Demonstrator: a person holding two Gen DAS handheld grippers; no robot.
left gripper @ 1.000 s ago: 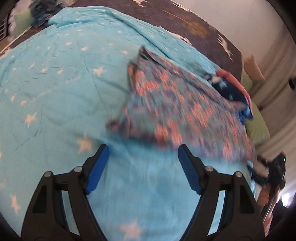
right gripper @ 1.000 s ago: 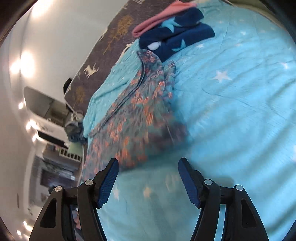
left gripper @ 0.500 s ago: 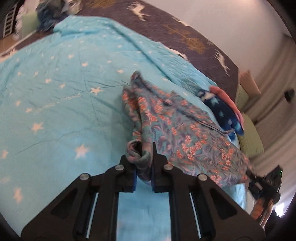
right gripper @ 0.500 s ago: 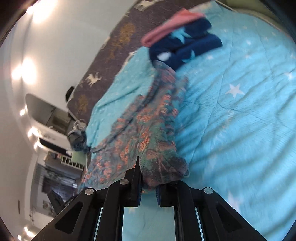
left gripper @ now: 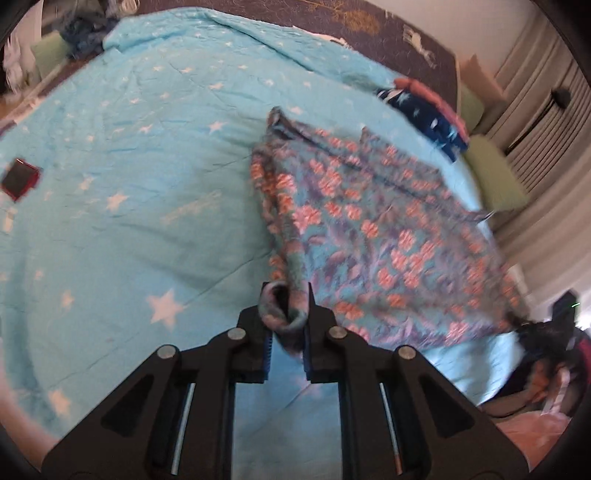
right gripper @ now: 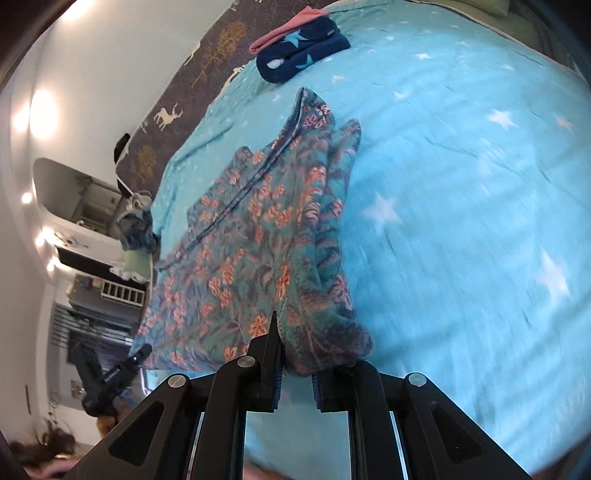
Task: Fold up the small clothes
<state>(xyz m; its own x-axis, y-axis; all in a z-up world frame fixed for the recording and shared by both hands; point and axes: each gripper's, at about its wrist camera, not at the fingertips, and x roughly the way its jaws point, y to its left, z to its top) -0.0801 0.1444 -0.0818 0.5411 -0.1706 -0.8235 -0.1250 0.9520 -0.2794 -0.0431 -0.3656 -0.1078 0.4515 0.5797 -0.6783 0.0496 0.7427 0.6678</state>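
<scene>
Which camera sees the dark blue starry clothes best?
The right wrist view: the folded dark blue starry clothes lie whole and fairly sharp on the bedspread. The left wrist view shows them smaller, blurrier, near the edge.

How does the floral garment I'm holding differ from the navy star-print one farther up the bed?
The floral garment is teal with coral flowers; the navy garment is dark blue with pale stars. The floral one is spread wide with its near edge pinched in both grippers' jaws; the navy one lies compactly folded, untouched, beside a pink piece. Both are on the star-print blanket.
</scene>
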